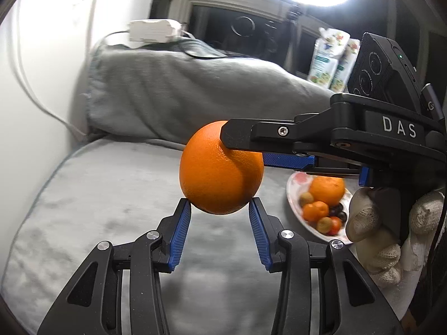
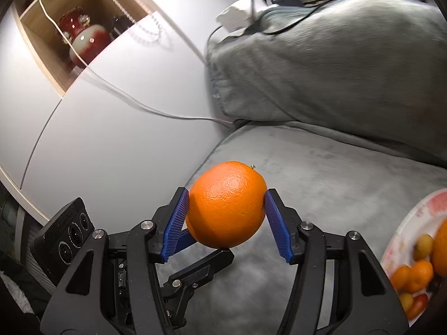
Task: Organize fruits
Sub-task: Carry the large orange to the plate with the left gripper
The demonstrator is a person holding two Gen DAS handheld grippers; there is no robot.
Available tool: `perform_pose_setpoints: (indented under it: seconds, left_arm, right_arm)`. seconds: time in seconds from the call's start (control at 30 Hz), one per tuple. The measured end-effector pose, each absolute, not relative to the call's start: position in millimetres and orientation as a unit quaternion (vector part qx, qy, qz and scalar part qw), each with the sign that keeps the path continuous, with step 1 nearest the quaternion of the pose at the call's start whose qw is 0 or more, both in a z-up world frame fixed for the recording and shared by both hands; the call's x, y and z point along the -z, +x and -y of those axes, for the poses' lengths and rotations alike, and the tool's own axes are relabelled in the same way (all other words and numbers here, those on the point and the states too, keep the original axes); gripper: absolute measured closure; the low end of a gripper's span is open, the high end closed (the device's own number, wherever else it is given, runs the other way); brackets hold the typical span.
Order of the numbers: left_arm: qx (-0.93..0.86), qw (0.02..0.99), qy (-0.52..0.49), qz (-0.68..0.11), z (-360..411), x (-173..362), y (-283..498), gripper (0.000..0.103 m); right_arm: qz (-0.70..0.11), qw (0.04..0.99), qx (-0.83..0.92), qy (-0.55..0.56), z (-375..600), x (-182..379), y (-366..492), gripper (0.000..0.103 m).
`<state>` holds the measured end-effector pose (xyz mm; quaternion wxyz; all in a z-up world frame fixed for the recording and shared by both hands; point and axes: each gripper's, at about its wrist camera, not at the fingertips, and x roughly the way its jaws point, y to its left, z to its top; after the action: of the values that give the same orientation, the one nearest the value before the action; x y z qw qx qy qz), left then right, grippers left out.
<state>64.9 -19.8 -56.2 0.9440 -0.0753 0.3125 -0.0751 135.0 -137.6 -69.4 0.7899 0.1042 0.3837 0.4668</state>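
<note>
Upholstery in grey velvet fills most of both views: a broad sofa seat cushion (image 1: 97,195) is spread across the lower half of the left wrist view, and a plump grey back cushion (image 1: 181,89) is propped behind it toward the upper centre. A smooth white cabinet front (image 2: 97,139) is seen across the left of the right wrist view, crossed by a thin white cable (image 2: 125,97). The black left gripper (image 1: 219,205), with ribbed blue pads, is seen rising from the bottom edge of its own view; its two tips are set against the lower end of a round orange (image 1: 215,167) with pebbled skin, which is pinched between them. The black right gripper (image 2: 226,192) is clamped on the same fruit, one blue pad pressed to each side at its widest part. The orange is thus held in the air by both tools at once, above the seat cushion, near the centre of both views. The right gripper is carried by a hand in a pale knitted glove (image 1: 371,223) at the right edge of the left wrist view. A white patterned plate (image 1: 292,195) rests on the seat at the lower right, well apart from the held fruit. On it are piled a second orange (image 1: 327,189), a small mandarin (image 1: 315,210) and several smaller fruits.
</note>
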Motion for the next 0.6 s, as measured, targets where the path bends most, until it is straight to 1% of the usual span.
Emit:
perform_pose_setpoints:
  seconds: [0.33, 0.6]
  left_arm:
    - [0.135, 0.934, -0.06, -0.326, 75.1, 62.6, 70.7, 0.061]
    - [0.186, 0.918, -0.046, -0.348, 119.3, 76.1, 77.8, 0.061]
  right_arm:
    - [-0.375, 0.819, -0.418, 0.117, 204.8, 72.4, 122.7, 0.044]
    - [-0.378, 0.836, -0.371, 0.14, 263.0, 86.7, 116.0, 0.044]
